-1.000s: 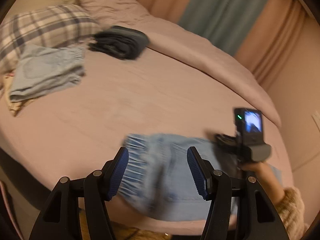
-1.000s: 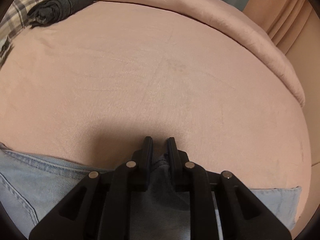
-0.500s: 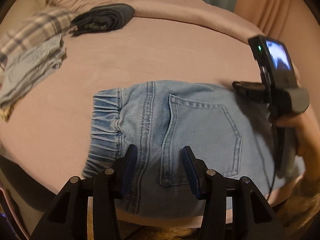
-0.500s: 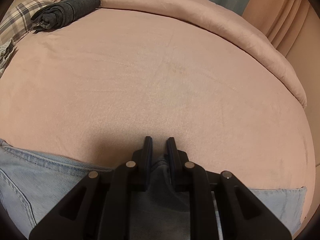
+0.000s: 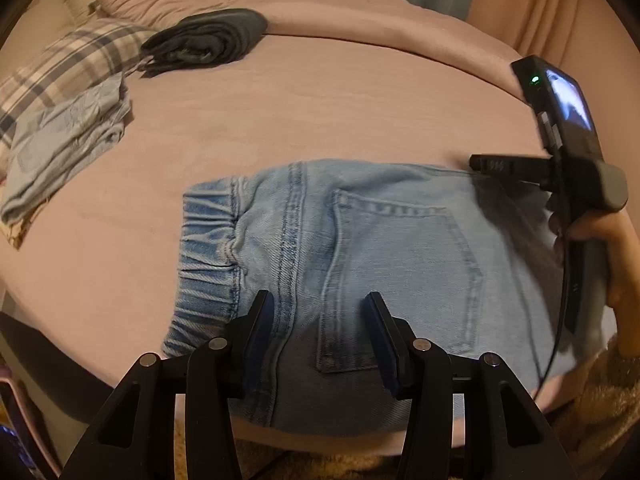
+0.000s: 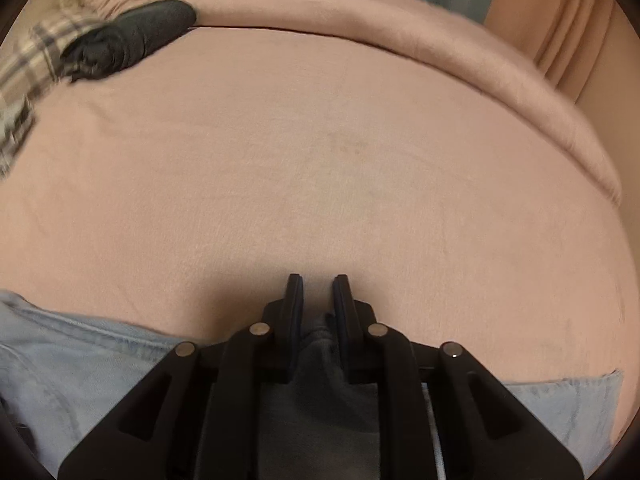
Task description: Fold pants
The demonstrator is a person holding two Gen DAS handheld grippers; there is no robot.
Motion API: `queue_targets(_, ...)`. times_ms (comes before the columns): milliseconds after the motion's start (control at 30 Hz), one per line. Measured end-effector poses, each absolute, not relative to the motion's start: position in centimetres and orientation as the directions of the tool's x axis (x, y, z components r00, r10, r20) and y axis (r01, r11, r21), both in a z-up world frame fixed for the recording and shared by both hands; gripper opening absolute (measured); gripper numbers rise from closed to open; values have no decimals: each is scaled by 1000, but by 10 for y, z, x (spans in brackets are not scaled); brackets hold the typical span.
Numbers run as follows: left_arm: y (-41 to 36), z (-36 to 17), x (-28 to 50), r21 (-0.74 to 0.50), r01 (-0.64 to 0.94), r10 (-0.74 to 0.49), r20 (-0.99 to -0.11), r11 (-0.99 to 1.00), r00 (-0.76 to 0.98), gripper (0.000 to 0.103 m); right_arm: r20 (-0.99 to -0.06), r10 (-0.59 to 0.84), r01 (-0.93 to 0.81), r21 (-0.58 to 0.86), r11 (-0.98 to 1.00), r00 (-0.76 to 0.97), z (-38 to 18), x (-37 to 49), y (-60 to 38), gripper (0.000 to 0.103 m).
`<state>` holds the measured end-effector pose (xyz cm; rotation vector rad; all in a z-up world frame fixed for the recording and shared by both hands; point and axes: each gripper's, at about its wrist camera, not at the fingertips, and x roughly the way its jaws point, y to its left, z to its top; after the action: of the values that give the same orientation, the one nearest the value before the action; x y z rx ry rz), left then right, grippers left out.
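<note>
The pants [image 5: 384, 264], light blue denim with an elastic waistband and a back pocket facing up, lie folded flat near the front edge of the bed [image 5: 320, 112], waistband toward the left of the left wrist view. In the right wrist view the same denim [image 6: 80, 364] stretches across the bottom of the picture on both sides of the tool.

The left gripper [image 5: 320, 320] hangs just above the seat of the pants, its jaws standing moderately apart over the pocket's lower left corner and the seam beside it. They hold nothing, and whether the tips touch the cloth cannot be told.

The right gripper [image 6: 318, 294] sits at the far edge of the pants, pointing down toward the bed. Its jaws are narrow and opening, with a raised bunch of denim between them near their base; the pads no longer appear to press on it. In the left wrist view this gripper [image 5: 492, 166] shows from the side at the right, carried by a hand [image 5: 616, 264] with a fuzzy sleeve below it.

Farther back on the pink bed lie a folded dark garment [image 5: 208, 38], a folded pale blue garment [image 5: 68, 140] and a plaid pillow [image 5: 60, 76]. Curtains [image 5: 520, 0] hang behind the bed.
</note>
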<state>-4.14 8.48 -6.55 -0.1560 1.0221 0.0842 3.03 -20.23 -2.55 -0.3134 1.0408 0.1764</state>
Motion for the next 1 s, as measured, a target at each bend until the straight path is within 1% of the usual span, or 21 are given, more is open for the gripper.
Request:
queue_targets(33,85,-60,-42,-100,-140,-11,-849,985,528,50,-871,7,-264,-141,954,492,-15,29,-212,30)
queue_targets(100,82,-42,-43,-153,-128,-56,-826,980,560,50,-845,12,-234,-134,963,534,7,19,-229,53)
queue_targets(133,79,-35,-43,-179,-117,-80,-814,977,576,50,-823,0,-212,-147,966,568,20,10,-242,55)
queue_targets(233,58,-19,-38,-264,-21,-198,-775,964,600,50,-797,-38,-146,-157,977,603,41,-11,-279,55)
queue_targets(300,35,-21,-30,-283,48,-257,-775,958,577,50,-789,-52,-90,-135,987,612,51,-29,-310,55)
queue_targets(400,1,-36,-18,-250,108,-269,-807,962,526,50,-787,-91,-15,-127,992,610,56,-53,-350,55)
queue_targets(500,-22,-56,-9,-281,153,-320,-831,948,456,50,-796,-136,45,-136,990,590,51,-72,-382,55)
queue_targets(533,-26,-63,-7,-278,150,-316,-845,949,432,50,-800,-148,62,-138,989,582,48,-77,-390,55)
queue_targets(600,-36,-77,-3,-248,142,-284,-873,958,395,44,-817,-171,102,-137,985,551,38,-86,-409,55)
queue_targets(633,-39,-82,-1,-219,138,-256,-885,966,388,44,-823,-180,118,-138,983,539,34,-89,-416,55)
queue_targets(733,-50,-76,8,-188,160,-238,-887,969,395,43,-847,-191,143,-137,980,495,18,-97,-434,55)
queue_targets(800,-54,-68,21,-209,174,-264,-875,962,405,43,-861,-186,161,-123,979,474,10,-99,-444,55)
queue_targets(900,-62,-63,55,-304,178,-351,-847,936,398,43,-859,-156,172,-80,982,488,9,-103,-453,55)
queue_targets(933,-64,-64,63,-318,170,-360,-846,933,392,41,-859,-158,174,-81,981,488,9,-106,-454,55)
queue_targets(967,-66,-67,72,-328,163,-366,-847,930,385,36,-859,-158,176,-81,981,488,9,-107,-455,55)
queue_targets(1000,-71,-74,81,-331,152,-364,-852,931,375,33,-859,-157,176,-79,981,488,8,-109,-456,55)
